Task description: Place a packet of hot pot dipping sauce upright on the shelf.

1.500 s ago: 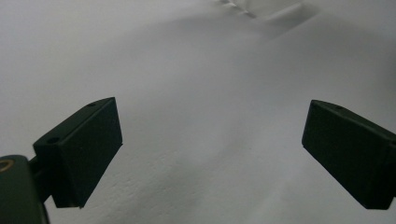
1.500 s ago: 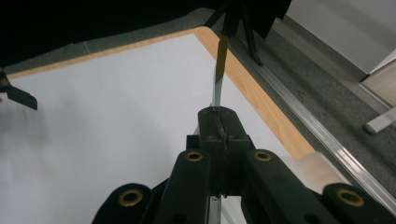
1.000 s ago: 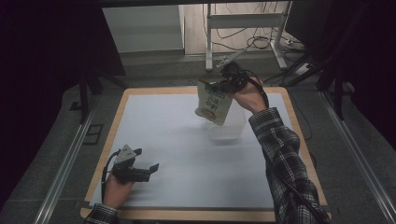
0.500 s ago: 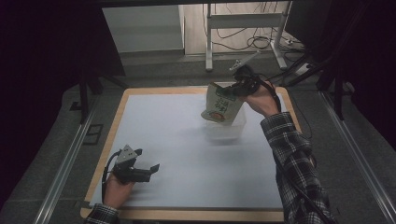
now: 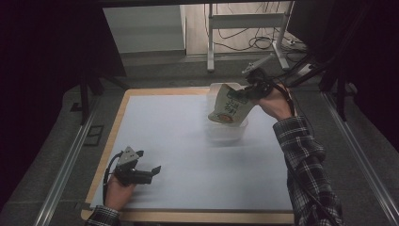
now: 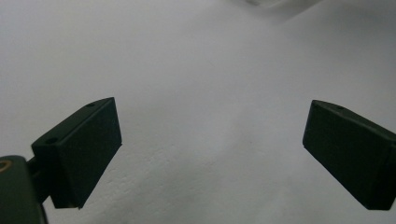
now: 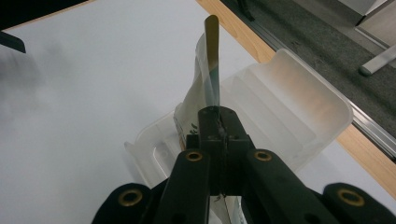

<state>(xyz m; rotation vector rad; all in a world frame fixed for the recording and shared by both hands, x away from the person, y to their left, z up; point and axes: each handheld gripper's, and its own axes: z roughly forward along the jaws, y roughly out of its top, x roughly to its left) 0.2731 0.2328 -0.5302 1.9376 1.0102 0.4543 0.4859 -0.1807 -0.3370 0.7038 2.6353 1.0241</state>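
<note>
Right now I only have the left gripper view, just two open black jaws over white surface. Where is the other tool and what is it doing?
Observer: The right tool is raised over the far right part of the table, shut on the top edge of a printed pouch.
Operator: What is under the pouch?
Observer: A clear plastic container sits on the white surface, and the pouch hangs into or just above it; I cannot tell if it touches the bottom.
Operator: And where does my left tool sit in all that?
Observer: The left tool is low at the near left of the table, jaws apart, pointing right, well apart from the container.
</note>
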